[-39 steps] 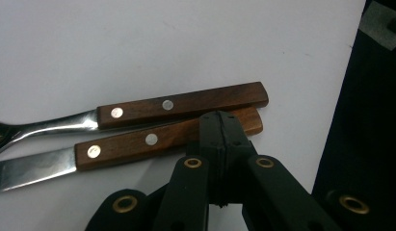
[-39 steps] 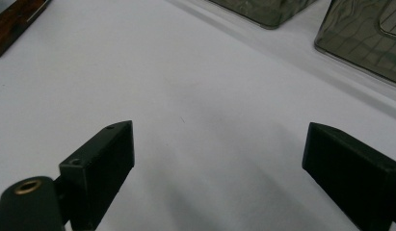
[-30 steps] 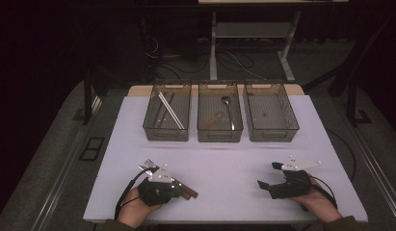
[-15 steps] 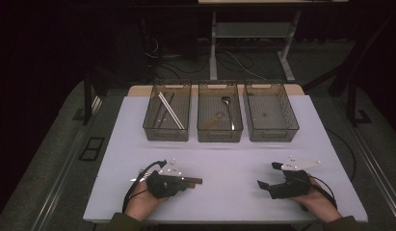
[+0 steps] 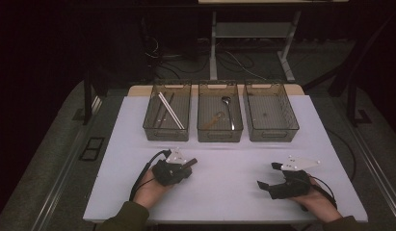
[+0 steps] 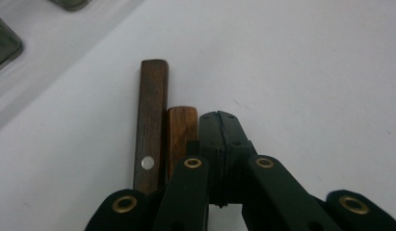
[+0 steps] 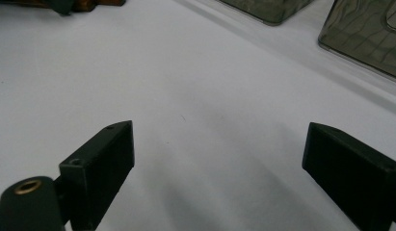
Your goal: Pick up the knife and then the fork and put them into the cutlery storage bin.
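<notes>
My left claw (image 6: 219,120) has its jaws together, nothing pinched. The two wooden handles (image 6: 154,120) lie just left of it in the left gripper view, long axes parallel to the jaws. Right claw (image 5: 270,175) sits apart, wide open, farther away on the surface (image 5: 234,192).

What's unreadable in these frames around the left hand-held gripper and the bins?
- Wooden handles, left gripper view: two brown handles lie beside the shut left hand-held gripper; their far ends pass under the gripper body, so the utensil type stays unknown, as does whether they are gripped.
- High view: the same handles are too small to read.
- Middle bin, high view: the brownish item beside the spoon is too small and dim to identify.
</notes>
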Motion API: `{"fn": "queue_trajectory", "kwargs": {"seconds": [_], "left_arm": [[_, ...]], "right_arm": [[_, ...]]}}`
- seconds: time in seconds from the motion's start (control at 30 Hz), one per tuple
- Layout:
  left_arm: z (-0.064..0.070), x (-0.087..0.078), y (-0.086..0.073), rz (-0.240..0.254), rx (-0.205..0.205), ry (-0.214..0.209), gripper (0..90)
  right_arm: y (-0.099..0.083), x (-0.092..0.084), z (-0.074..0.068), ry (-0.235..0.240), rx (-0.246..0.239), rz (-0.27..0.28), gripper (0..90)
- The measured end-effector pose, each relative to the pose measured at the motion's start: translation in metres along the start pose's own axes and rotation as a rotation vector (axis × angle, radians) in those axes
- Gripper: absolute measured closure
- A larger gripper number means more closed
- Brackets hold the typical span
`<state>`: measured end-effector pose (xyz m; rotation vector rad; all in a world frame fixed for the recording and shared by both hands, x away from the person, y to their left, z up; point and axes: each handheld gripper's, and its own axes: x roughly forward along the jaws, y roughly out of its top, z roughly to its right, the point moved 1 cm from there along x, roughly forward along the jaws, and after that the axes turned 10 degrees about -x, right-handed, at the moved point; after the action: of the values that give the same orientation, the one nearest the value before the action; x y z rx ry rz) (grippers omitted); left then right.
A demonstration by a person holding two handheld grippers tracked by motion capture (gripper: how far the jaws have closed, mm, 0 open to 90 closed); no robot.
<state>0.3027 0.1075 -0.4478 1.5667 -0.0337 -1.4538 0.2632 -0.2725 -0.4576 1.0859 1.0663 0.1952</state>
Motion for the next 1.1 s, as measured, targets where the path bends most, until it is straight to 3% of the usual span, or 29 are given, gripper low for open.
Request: {"fn": "queue_trajectory", "kwargs": {"seconds": [0.1,0.2,0.33,0.5,0.7,1.1], "left_arm": [[0.0,-0.004,0.0,0.016,-0.007,-0.003,89.1],[0.0,-0.017,-0.003,0.07,-0.032,-0.011,88.9],[-0.001,-0.037,-0.021,0.084,-0.048,0.043,82.9],[-0.01,-0.053,-0.041,0.084,-0.087,0.07,76.5],[-0.012,-0.056,-0.051,0.072,-0.105,0.074,74.0],[-0.01,-0.046,-0.054,0.015,-0.066,0.061,72.3]], "right_arm": [[0.0,0.0,0.0,0.001,0.001,0.003,10.8],[0.0,-0.001,0.0,0.0,0.004,0.004,10.8],[0.0,-0.002,0.0,0.001,0.005,0.007,10.8],[0.0,-0.001,0.0,0.0,0.004,0.004,10.8],[0.0,-0.001,0.0,-0.001,0.006,0.003,10.8],[0.0,-0.001,0.0,0.002,0.005,0.002,10.8]]}}
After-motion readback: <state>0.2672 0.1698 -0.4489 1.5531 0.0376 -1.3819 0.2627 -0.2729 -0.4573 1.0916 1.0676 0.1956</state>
